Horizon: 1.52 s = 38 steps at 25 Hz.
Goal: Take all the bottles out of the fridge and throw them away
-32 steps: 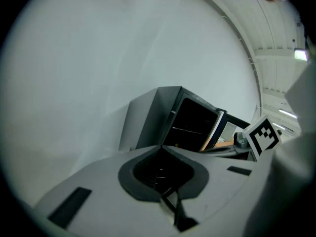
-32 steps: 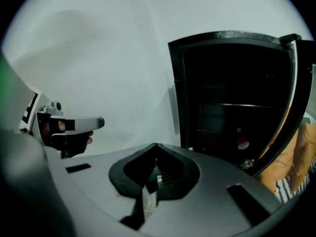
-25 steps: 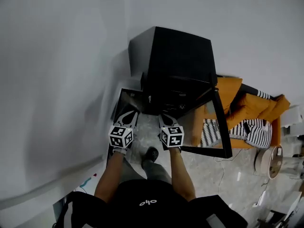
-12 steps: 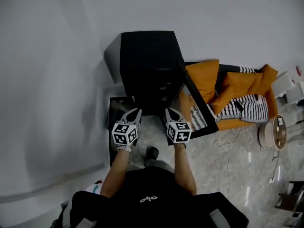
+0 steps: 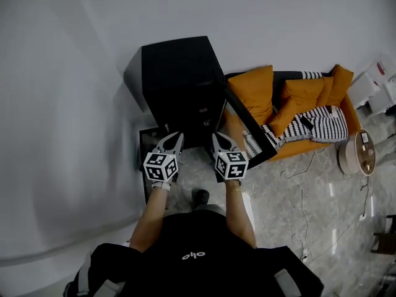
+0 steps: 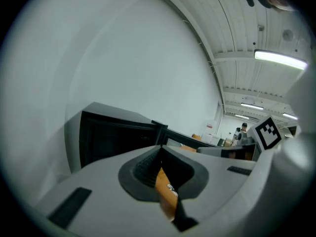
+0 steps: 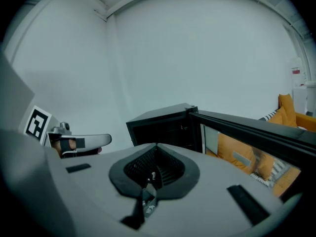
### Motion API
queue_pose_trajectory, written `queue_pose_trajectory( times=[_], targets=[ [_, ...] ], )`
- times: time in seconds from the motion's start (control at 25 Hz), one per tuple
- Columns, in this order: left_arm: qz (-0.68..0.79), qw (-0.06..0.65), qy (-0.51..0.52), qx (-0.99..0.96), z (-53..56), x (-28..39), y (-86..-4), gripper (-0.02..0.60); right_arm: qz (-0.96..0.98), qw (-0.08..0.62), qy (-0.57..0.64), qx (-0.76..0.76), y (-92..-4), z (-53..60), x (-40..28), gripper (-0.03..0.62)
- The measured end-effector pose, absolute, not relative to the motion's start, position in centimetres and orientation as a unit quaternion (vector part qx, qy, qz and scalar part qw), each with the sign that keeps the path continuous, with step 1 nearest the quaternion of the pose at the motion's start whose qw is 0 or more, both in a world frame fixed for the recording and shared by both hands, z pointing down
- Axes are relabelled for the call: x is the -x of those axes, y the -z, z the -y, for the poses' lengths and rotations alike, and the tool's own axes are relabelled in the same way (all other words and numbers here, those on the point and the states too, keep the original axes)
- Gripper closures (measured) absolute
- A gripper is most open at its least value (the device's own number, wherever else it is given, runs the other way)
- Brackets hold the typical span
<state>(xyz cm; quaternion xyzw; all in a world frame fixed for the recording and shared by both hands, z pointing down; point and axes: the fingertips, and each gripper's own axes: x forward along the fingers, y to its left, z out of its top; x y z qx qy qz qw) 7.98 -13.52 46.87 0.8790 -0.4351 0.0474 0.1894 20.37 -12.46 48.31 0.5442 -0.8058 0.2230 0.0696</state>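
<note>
Your left gripper (image 5: 174, 140) and right gripper (image 5: 219, 140), jaws clenched together, point side by side at the fridge (image 5: 179, 67). Its door (image 5: 244, 119) hangs open beside the sofa (image 5: 291, 104), and its inside is too dark to read.

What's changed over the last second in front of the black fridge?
The left tool and right tool rose slightly in the head view, closing in on the fridge. The camera swung too, so the fridge sits further left and more of the orange sofa shows. Nothing was grasped or released. Unchanged: both tools shut, fridge door open.
</note>
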Motion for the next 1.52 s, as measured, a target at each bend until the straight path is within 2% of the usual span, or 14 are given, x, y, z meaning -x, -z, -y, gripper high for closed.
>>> queue_pose_trajectory(
  times=[0.36,0.68,1.04,1.52],
  targets=[
    [0.414,0.175,-0.060,-0.891,14.6,-9.8,-46.4,0.575,0.795,0.057,-0.225,-0.560,-48.6,13.7,-22.2,0.586],
    [0.408,0.184,-0.066,-0.892,15.1,-8.4,-47.4,0.575,0.792,0.060,-0.230,-0.562,-49.6,14.6,-20.8,0.586],
    [0.386,0.209,-0.081,-0.895,16.1,-6.1,-51.7,0.575,0.782,0.130,-0.200,-0.576,-56.3,18.6,-17.9,0.585],
    [0.370,0.236,-0.085,-0.895,19.7,-4.2,-57.9,0.575,0.736,0.197,-0.210,-0.613,-68.7,25.0,-18.3,0.569]
  ],
)
